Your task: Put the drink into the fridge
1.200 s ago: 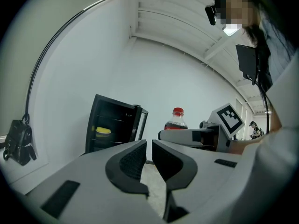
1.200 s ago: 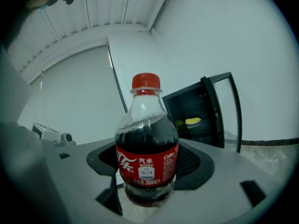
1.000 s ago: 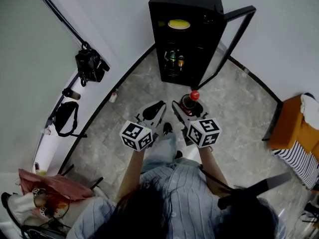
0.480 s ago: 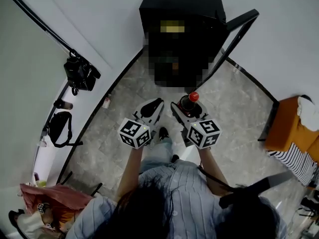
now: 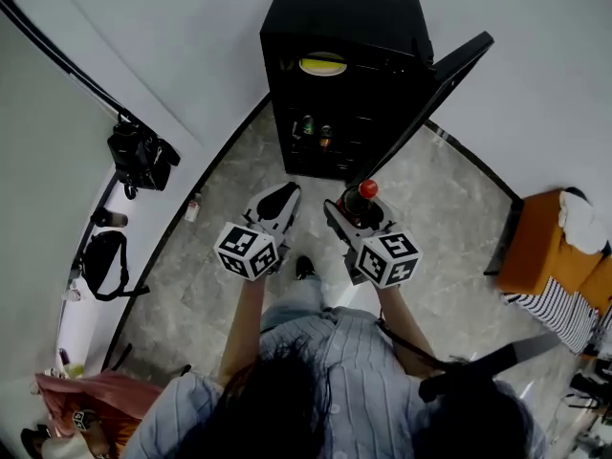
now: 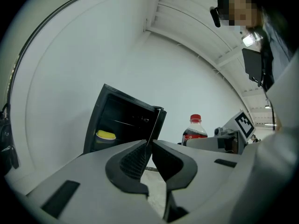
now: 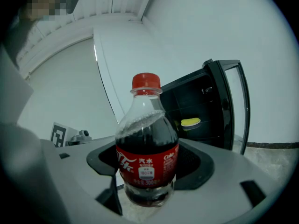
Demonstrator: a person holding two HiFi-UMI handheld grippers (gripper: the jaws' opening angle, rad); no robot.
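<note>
Fridge [image 5: 382,27] closer than before, door [image 5: 435,89] open wide; right claw [image 5: 352,210] grips bottle [image 5: 361,197], left claw [image 5: 277,202] closed, empty.

White walls [image 5: 172,27], grey tiled floor [image 5: 449,218], orange furniture [image 5: 533,247] at right

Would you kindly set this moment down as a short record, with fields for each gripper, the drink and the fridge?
left gripper: shut, nothing held
right gripper: shut on the cola bottle, held upright
drink: dark cola, red cap, not yet in the fridge
fridge: black, standing on the floor ahead of both grippers
door: open, swung to the right
inside: yellow item on an upper shelf, bottles lower down
</note>
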